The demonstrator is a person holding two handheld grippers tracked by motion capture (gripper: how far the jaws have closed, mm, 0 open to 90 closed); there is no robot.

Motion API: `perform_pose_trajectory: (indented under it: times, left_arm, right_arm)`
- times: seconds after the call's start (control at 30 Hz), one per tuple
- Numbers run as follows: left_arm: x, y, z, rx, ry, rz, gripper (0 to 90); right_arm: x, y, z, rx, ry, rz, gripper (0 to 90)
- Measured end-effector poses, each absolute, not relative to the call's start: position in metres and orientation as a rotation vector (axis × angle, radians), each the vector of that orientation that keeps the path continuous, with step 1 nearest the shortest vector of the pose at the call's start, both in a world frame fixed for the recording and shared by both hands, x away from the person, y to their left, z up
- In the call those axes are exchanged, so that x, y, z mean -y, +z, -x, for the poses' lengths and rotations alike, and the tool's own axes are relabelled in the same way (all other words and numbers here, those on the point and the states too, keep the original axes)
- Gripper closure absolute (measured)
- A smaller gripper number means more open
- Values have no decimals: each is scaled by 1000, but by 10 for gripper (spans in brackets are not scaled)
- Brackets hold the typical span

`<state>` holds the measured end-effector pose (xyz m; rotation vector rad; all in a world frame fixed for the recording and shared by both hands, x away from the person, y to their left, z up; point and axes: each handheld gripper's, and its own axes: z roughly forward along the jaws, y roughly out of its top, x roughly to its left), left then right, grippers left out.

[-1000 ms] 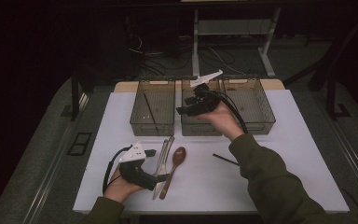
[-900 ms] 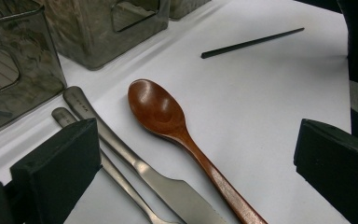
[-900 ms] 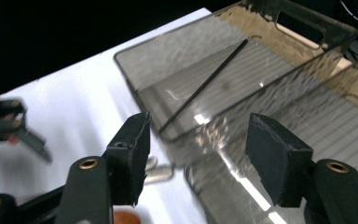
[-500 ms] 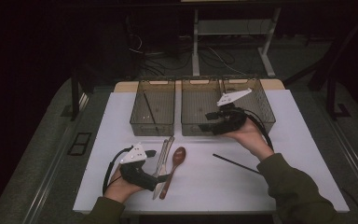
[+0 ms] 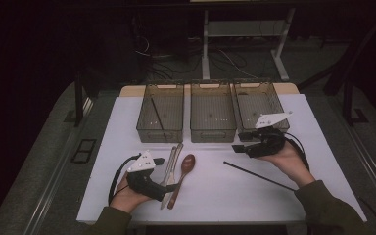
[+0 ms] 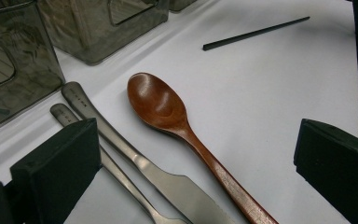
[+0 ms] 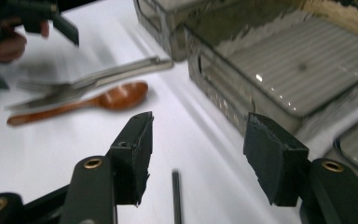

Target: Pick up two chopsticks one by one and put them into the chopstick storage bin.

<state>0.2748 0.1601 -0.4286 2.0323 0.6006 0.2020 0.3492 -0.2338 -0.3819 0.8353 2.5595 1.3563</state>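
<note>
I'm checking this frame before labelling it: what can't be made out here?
- Metal cutlery: motion-blurred in the right gripper view, so knife or fork cannot be told apart.
- Black chopstick: cut off by the bottom edge of that view, between the open jaws of the right hand-held gripper.
- Wooden spoon: its handle end is cut off by the bottom edge of the left gripper view.

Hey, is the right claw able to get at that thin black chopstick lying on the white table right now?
Probably yes. The right claw stands open and empty just above the thin black chopstick, with bare white table around it.
</note>
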Motion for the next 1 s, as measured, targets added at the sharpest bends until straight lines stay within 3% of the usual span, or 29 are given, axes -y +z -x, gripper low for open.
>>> perform_pose_trajectory:
  times: [0.2, 0.63, 1.0]
  left_arm:
    - [-161, -428, -275, -603, 199, -2030, 0]
    - [-161, -429, -275, -610, 197, -2032, 0]
    - [-161, -428, -275, -610, 199, -2034, 0]
  right_arm:
    - [252, -394, -332, -2593, 1322, -836, 459]
    - [274, -420, -305, -2714, 1193, -808, 634]
    - [286, -436, -302, -2766, 1082, -839, 752]
